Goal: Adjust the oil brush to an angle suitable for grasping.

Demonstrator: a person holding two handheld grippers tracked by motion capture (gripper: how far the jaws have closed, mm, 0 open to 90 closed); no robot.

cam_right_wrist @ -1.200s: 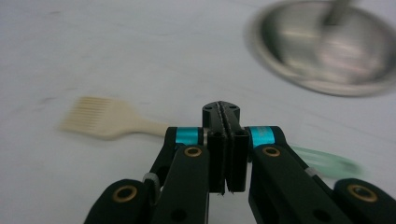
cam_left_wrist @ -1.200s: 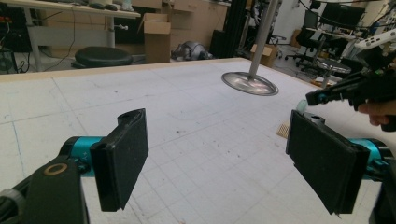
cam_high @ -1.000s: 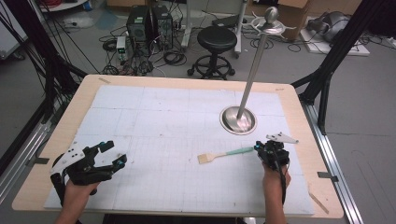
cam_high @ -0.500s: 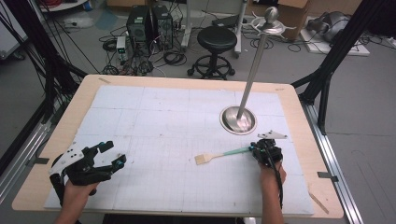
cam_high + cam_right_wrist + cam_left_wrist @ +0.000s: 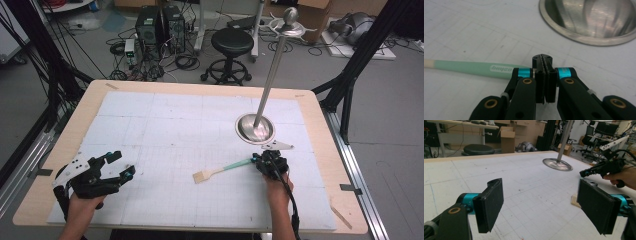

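Stand (image 5: 256,127) blocks far right, brush (image 5: 220,171) mid-mat, elsewhere seemingly clear

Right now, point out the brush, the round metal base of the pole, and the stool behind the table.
brush (image 5: 235,165), high view, on its green handle.
round metal base (image 5: 245,131), high view, on the left of the disc, beside the pole.
stool (image 5: 232,40), high view, on its black seat.

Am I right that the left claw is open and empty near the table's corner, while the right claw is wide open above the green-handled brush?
Not quite. The right claw is shut, not wide open: the right gripper view shows its jaws pressed together, beside the end of the green-handled brush, and whether they pinch it cannot be told. The rest holds: the left claw is open and empty near the table's corner.
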